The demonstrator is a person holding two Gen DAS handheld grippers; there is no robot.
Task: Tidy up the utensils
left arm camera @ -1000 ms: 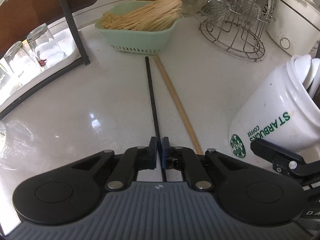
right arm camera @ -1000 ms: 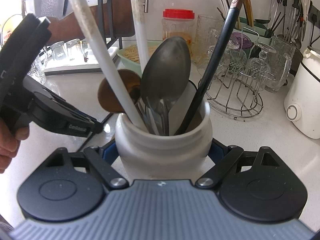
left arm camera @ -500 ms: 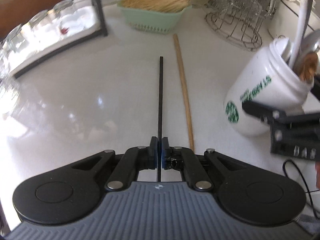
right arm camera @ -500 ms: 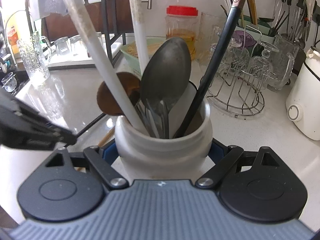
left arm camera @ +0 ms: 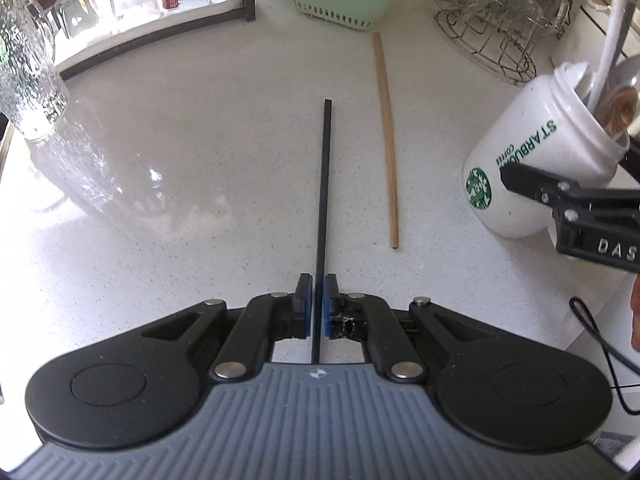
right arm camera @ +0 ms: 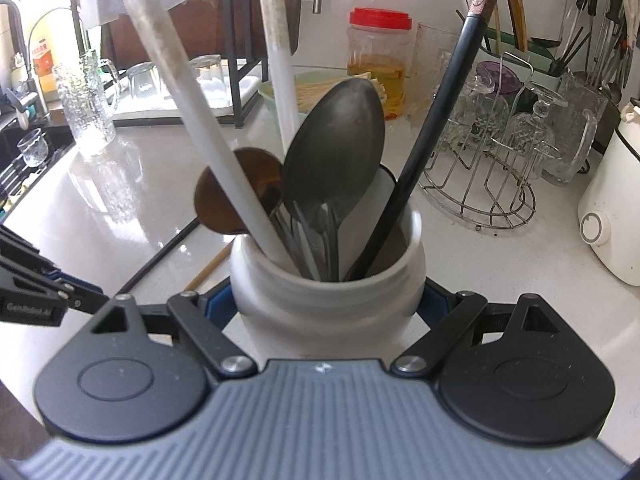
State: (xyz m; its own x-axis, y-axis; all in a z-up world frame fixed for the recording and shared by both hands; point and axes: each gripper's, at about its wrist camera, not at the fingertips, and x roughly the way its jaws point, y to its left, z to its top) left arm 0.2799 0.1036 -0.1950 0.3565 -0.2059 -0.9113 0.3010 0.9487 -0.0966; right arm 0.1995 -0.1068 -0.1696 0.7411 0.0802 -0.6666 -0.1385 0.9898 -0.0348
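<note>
left gripper (left arm camera: 316, 300) jaws pinched (angled steeply down), right gripper (right arm camera: 326, 300) clamped wide

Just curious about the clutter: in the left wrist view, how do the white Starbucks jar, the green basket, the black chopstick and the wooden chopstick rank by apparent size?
1. White Starbucks jar, though it is nearest.
2. Green basket, farther off and cut by the frame.
3. Black chopstick and wooden chopstick: similar slim sticks, not ranked.

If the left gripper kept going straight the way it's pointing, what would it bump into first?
Probably just the white counter. The left gripper angles steeply down, shut on a black chopstick whose far end would likely touch first. The wooden chopstick lies off to its right.
</note>
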